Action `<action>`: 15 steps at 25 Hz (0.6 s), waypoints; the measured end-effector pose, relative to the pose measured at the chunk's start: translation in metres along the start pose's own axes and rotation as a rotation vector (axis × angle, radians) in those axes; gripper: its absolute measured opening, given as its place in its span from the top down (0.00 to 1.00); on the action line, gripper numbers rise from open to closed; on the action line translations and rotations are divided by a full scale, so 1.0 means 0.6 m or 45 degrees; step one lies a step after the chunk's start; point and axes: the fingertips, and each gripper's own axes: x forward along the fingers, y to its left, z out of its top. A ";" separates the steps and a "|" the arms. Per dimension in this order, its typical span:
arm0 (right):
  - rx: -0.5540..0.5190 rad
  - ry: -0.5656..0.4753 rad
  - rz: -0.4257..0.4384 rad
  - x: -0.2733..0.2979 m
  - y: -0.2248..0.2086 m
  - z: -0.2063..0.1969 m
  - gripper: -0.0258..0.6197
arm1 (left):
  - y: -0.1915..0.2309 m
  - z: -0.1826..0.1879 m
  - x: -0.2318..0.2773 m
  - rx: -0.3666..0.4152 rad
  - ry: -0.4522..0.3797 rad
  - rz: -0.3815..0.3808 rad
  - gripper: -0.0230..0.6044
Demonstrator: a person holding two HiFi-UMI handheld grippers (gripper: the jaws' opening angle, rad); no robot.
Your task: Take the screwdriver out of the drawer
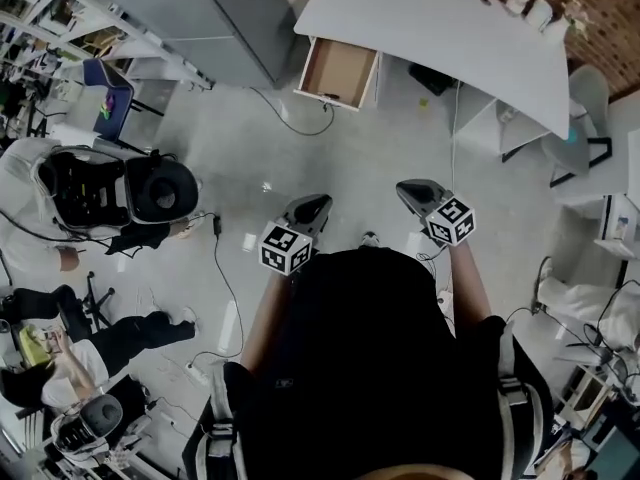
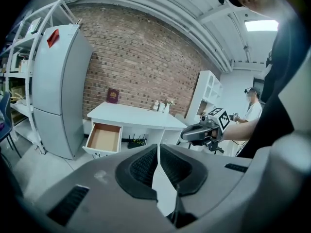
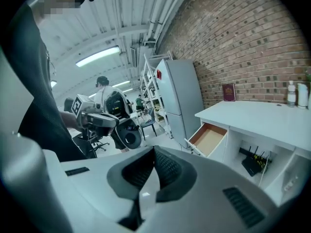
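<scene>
Ahead of both sets of fingers lies a wide stretch of grey floor (image 1: 300,158), open all the way to the white bench (image 1: 430,28). The drawer (image 1: 338,68) juts out from the bench's left end with its front edge toward the fingers, well apart from them. A grey fridge (image 2: 58,91) stands beyond the fingers to the left of the drawer.

The left gripper (image 1: 322,200) and right gripper (image 1: 402,186) are held side by side at waist height. Each tilts somewhat downward, and the 2 point slightly toward each other. The left fingers (image 2: 146,164) are together with nothing between them, and the right fingers (image 3: 165,166) are likewise closed and empty.

The screwdriver cannot be made out in any view. The drawer shows only its brown inside from here.

To the left of the left fingers, cables (image 1: 225,268) trail across the floor beside a black chair (image 1: 160,188). A seated person (image 1: 70,353) is further left and behind the fingers. Far ahead, bottles (image 1: 530,8) stand at the bench's back edge, and a router (image 3: 252,164) sits in the shelf under the bench, right of the drawer. Nothing stands on the floor between the fingers and the drawer.
</scene>
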 end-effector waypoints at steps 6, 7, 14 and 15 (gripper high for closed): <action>0.004 0.013 0.045 -0.013 -0.039 -0.002 0.87 | -0.012 0.011 0.018 -0.014 -0.020 0.071 0.92; 0.000 0.014 0.056 -0.012 -0.040 -0.002 0.87 | -0.013 0.009 0.018 -0.020 -0.020 0.082 0.92; -0.015 0.016 0.117 0.009 -0.029 -0.001 0.87 | -0.013 -0.008 0.007 -0.049 -0.010 0.132 0.92; -0.018 0.018 0.122 0.011 -0.027 -0.002 0.87 | -0.012 -0.010 0.006 -0.050 -0.010 0.135 0.92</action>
